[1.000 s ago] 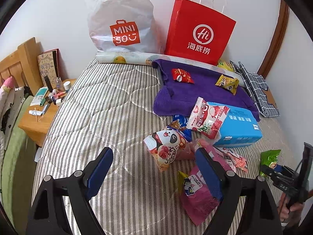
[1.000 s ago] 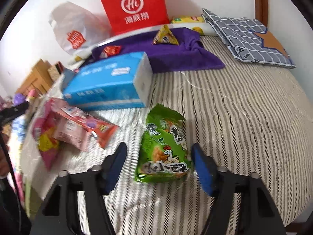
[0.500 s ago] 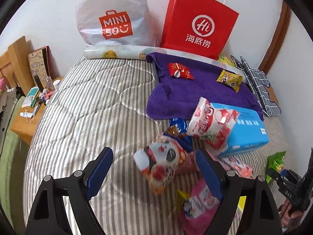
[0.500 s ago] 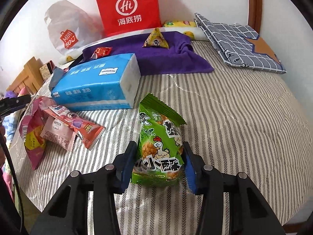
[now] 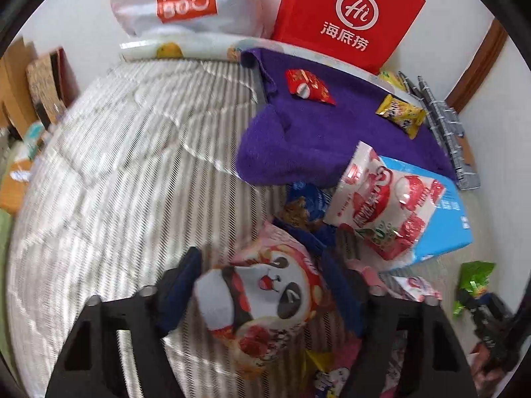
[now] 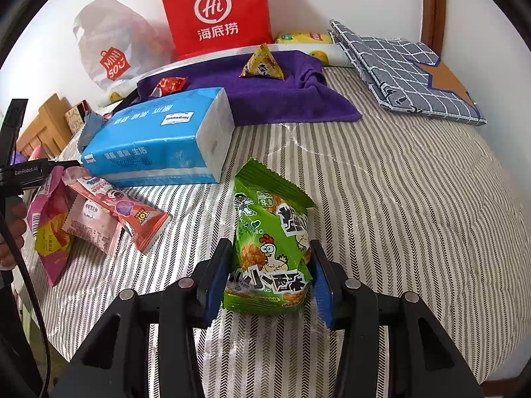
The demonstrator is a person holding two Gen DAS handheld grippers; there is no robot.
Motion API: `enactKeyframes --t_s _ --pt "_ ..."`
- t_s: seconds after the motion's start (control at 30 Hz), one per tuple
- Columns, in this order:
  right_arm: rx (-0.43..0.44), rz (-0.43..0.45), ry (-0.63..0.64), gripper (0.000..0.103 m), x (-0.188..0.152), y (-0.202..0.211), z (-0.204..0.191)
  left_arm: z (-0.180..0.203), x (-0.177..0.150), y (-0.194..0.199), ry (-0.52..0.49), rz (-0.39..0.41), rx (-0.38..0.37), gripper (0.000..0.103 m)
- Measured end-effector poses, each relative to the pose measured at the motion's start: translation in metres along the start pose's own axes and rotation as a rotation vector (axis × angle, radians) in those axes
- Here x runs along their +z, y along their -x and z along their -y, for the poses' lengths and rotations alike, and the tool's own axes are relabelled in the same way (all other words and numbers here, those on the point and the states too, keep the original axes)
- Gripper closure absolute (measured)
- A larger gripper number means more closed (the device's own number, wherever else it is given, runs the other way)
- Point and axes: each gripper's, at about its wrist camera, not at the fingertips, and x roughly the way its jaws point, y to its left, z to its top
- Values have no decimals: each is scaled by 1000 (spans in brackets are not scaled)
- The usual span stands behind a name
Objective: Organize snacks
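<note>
On the striped bed, a panda-face snack bag (image 5: 265, 298) lies between the jaws of my left gripper (image 5: 262, 262). The jaws are closing and the blue pads meet the bag's two sides; the picture is blurred. My right gripper (image 6: 270, 255) is shut on a green chicken-print snack bag (image 6: 268, 219), which stands upright between its pads. Farther back, a red candy pack (image 5: 308, 86) and a yellow pack (image 5: 401, 116) rest on a purple towel (image 5: 315, 139). A white-and-red bag (image 5: 381, 205) leans on a blue tissue pack (image 5: 451, 229).
A red paper bag (image 5: 348, 16) and a white plastic bag (image 5: 182, 0) stand against the back wall. Pink snack packs (image 6: 99, 212) lie left of the green bag. A folded checked cloth (image 6: 405, 76) sits at the back right. A wooden bedside table (image 5: 13, 192) is left of the bed.
My left gripper moved forward and down over the panda bag and its jaws narrowed around it. My right gripper closed on the green bag, which now stands more upright.
</note>
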Motion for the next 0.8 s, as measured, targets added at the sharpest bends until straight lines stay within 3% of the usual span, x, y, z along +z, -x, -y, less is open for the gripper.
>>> enactKeyframes --t_s 0.17,0.37,0.67,0.8 --pt "1 -6 19 52 -1 2 -2 0 -8 9 -18 24 7 55" --pt "-8 -10 9 51 -5 5 -2 -8 -14 23 -3 55 5 56" --pt "14 21 -28 63 -5 22 0 -22 -18 50 42 116 5 56" --pt "9 25 -25 63 -6 26 -4 -22 -21 61 45 135 -5 56"
